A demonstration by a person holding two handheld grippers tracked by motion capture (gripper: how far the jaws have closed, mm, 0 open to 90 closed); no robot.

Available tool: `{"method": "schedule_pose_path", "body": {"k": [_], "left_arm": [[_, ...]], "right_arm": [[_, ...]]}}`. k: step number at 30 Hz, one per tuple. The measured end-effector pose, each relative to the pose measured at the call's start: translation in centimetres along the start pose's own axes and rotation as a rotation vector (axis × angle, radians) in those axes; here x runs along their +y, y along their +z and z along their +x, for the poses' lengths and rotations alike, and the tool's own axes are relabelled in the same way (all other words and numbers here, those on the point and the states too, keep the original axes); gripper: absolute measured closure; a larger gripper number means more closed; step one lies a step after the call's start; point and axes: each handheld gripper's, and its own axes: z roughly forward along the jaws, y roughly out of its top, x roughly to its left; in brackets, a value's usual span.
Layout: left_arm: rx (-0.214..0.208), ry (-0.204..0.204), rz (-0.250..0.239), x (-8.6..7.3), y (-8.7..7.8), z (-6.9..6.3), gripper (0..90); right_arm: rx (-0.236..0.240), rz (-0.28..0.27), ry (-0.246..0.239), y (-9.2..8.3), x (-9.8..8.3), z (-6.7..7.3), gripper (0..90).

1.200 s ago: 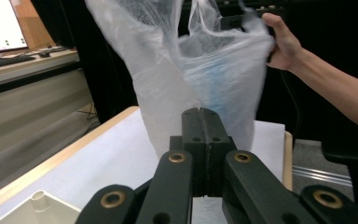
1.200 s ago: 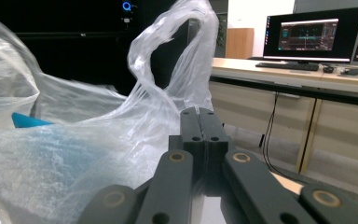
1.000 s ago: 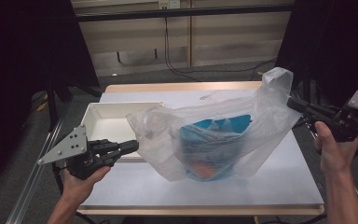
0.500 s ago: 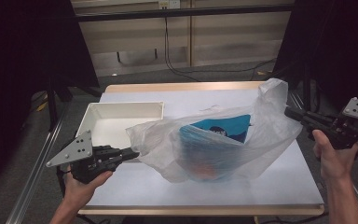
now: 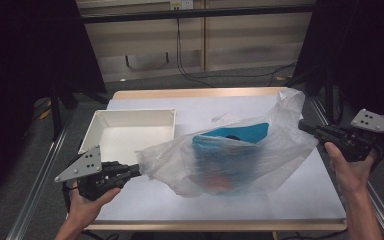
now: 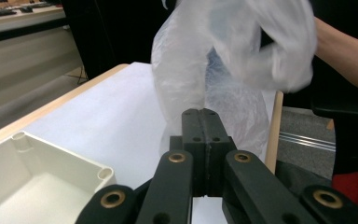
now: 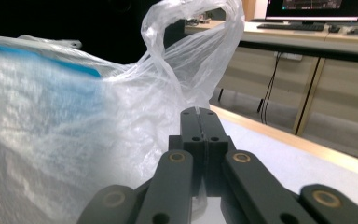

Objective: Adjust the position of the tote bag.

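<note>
Both tools are clamped shut on the bag: left tool pinches its near-left edge, right tool its right side. Bag sags onto mid-table beside the tray. Keep both grips tight, lower evenly, blue item upright.

No lettering, label, brand, number or sign can be read anywhere. The blue package inside the clear plastic bag carries a dark mark, too blurred behind the film to make out. The monitor on the far desk in the right gripper view shows small bright lines, too small to read. The white tray bears no print.
</note>
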Motion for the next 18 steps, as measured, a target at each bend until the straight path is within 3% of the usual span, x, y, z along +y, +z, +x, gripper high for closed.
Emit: {"method": "schedule_pose_path", "body": {"k": [8,18], "left_arm": [[0.004,-0.015,0.06,-1.4,0.8,0.3,90.0],[-0.015,-0.035,0.079,-2.4,0.8,0.4,90.0]], "right_arm": [[0.014,0.05,-0.025,0.9,-0.9,0.4,90.0],[0.02,0.08,-0.05,-0.2,-1.5,1.3,90.0]]}}
